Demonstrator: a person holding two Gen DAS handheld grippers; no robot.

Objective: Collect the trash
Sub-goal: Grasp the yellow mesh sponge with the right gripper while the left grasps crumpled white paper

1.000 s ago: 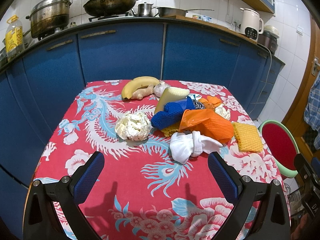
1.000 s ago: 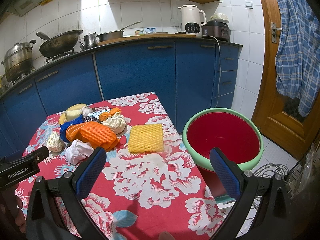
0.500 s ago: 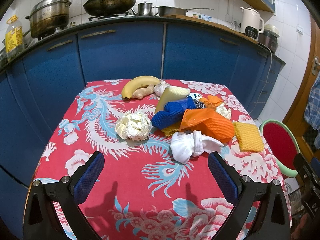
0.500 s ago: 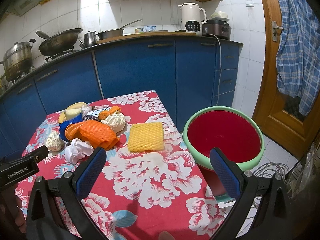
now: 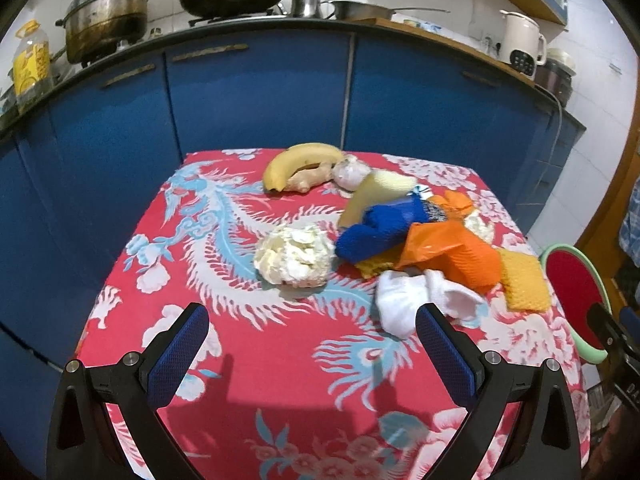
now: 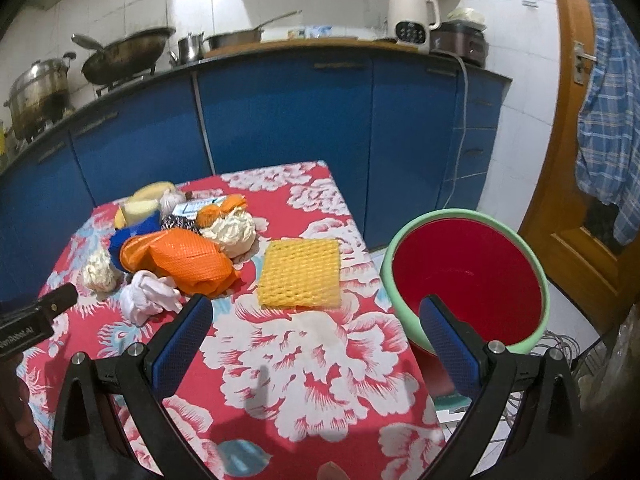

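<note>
Left gripper (image 5: 312, 340) spread, empty, above the cloth (image 5: 256, 368); right gripper (image 6: 312, 328) spread, empty – the bin (image 6: 468, 276) just off the table's right edge. Trash heaped at far right: paper wad (image 5: 294, 256), white rag (image 5: 416, 300), orange net (image 6: 184, 260), yellow pad (image 6: 300, 272). Only legible writing – partial "oboAI" on the left gripper's body.

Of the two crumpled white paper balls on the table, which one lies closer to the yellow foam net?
The crumpled ball behind the orange mesh, next to the yellow foam net. The other ball sits at the pile's far left.
</note>
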